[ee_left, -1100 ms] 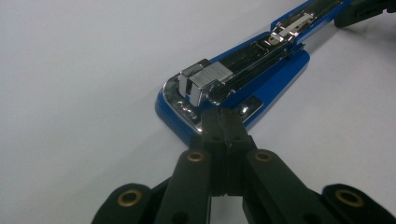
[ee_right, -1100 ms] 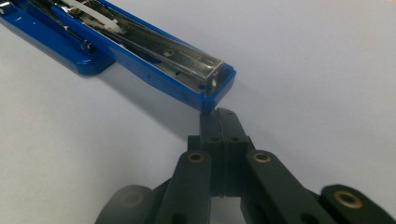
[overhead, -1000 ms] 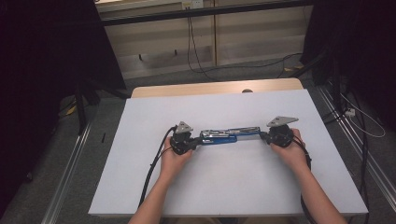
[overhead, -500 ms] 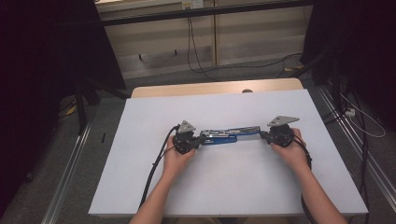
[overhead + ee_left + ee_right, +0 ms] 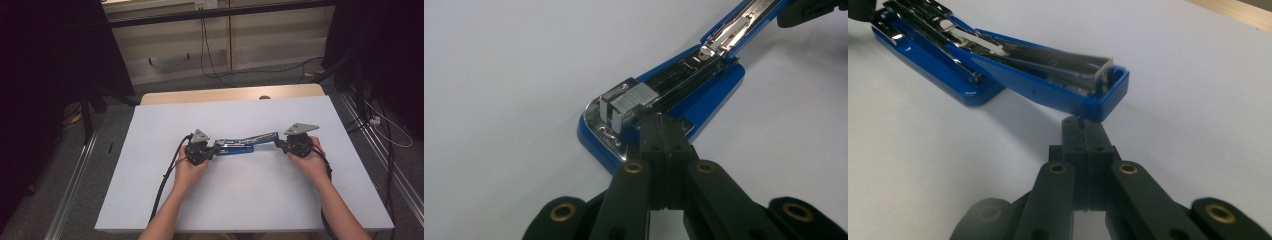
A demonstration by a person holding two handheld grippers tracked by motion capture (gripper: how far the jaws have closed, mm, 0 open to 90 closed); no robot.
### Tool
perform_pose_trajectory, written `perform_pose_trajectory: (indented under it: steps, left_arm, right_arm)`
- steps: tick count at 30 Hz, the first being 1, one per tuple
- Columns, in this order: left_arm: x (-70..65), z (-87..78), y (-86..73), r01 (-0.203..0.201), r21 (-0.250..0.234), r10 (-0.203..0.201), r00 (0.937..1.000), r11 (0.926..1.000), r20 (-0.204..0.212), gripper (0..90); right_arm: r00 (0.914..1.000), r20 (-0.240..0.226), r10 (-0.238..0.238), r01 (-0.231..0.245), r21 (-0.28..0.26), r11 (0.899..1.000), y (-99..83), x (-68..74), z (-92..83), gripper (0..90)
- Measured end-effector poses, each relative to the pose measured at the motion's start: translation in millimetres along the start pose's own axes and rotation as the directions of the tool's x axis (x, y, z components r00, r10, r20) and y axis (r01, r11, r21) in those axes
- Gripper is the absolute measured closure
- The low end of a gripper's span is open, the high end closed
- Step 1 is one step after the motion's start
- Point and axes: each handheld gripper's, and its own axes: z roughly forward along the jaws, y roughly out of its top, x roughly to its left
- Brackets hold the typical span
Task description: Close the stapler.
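Black jaws; brass rivets; grey plates (image 5: 301, 128)

We see a blue stapler (image 5: 243, 143) lying swung fully open on the white table, metal staple channel exposed, lid end raised slightly.

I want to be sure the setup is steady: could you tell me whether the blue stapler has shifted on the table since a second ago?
No. The blue stapler lies opened out in the same spot relative to the table's far wooden edge, between both shut grippers.
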Motion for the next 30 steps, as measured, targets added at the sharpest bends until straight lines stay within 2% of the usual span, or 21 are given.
perform_pose_trajectory:
  steps: [9,10,13,15,20,22,25,28,30]
  left_arm:
    - [-0.8,0.6,0.2,-0.003,0.002,0.003,1.0,1.0,0.004,90.0]
    - [-0.7,0.7,0.1,0.006,0.012,-0.007,0.9999,0.9999,0.013,90.0]
    - [-2.6,5.5,-3.8,0.001,0.048,-0.003,0.9992,0.9988,0.039,90.0]
    - [-4.5,6.7,-3.4,-0.007,0.047,0.005,0.9994,0.9989,0.033,90.0]
    - [-1.7,0.4,-0.7,0.025,0.012,-0.026,0.9991,0.9996,0.034,90.0]
    - [-1.0,-2.6,0.2,0.045,-0.004,-0.045,0.9974,0.999,0.056,89.5]
    - [-0.9,-6.5,2.0,0.058,-0.015,-0.057,0.9955,0.9982,0.076,85.4]
    - [-1.4,-11.5,4.2,0.062,-0.04,-0.058,0.9932,0.9973,0.101,76.6]
    - [-1.1,-15.9,5.7,0.08,-0.046,-0.076,0.9921,0.9957,0.1,66.7]
  right_arm:
    - [0.9999,-0.014,0.002,-0.002,-0.001,1.0,0.4,1.0,-0.2,90.0]
    - [0.9999,-0.014,0.002,-0.002,-0.004,1.0,0.0,0.7,-0.3,90.0]
    - [0.9998,-0.018,0.005,-0.005,-0.005,1.0,-0.9,0.3,-1.2,90.0]
    - [0.9997,-0.021,0.008,-0.008,-0.007,1.0,-1.2,0.2,-1.7,90.0]
    - [0.9992,-0.039,0.013,-0.014,-0.016,1.0,-1.8,1.6,-3.9,90.0]
    - [0.9987,-0.048,0.019,-0.02,-0.023,1.0,-2.4,2.1,-4.3,90.0]
    - [0.9975,-0.063,0.032,-0.034,-0.03,0.999,-3.3,3.6,-5.7,89.9]
    - [0.9944,-0.081,0.068,-0.072,-0.049,0.996,-4.4,4.8,-7.8,80.9]
    - [0.992,-0.092,0.087,-0.092,-0.057,0.994,-5.4,6.1,-8.6,73.6]
